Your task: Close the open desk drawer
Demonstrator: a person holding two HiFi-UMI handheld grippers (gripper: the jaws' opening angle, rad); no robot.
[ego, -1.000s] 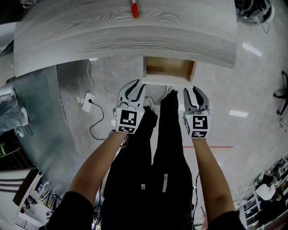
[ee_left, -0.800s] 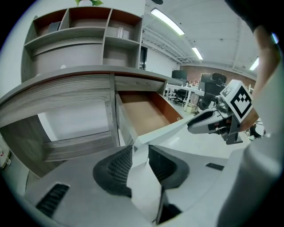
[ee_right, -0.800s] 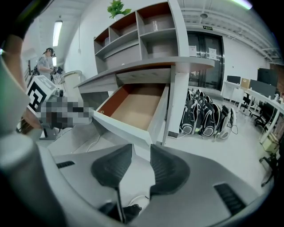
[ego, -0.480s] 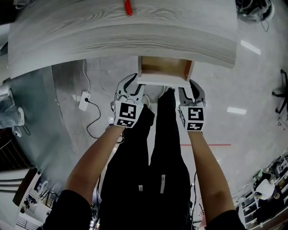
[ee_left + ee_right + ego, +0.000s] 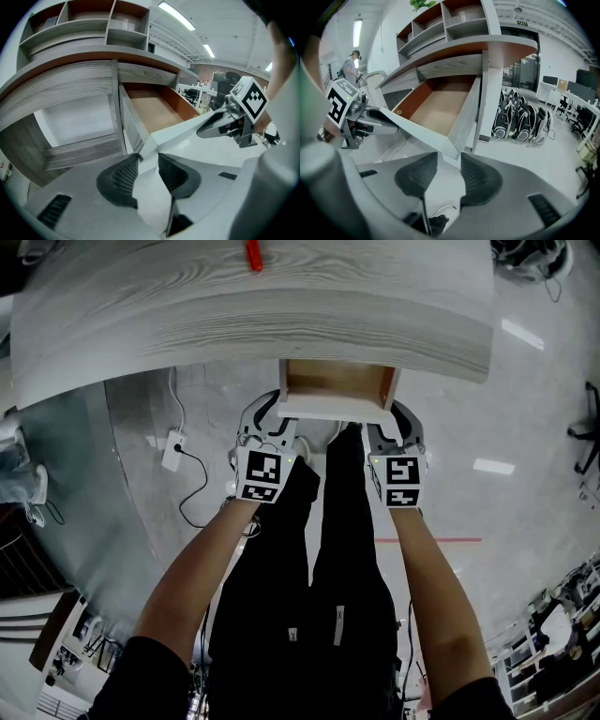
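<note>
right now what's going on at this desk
A person stands at a wood-grain desk with a hand-held gripper in each hand, working on its open drawer. The left hand-held gripper is at the left corner of the drawer's front, and the right hand-held gripper is at the right corner. Both sets of jaws have just been opening and stand apart, each with a front corner at its gap, unclamped. The drawer is pulled out, not yet pushed in.

Shallow desk drawer (image 5: 335, 386), white front, brown floor, partly out beneath the pale wood-grain desktop (image 5: 281, 315)
</note>
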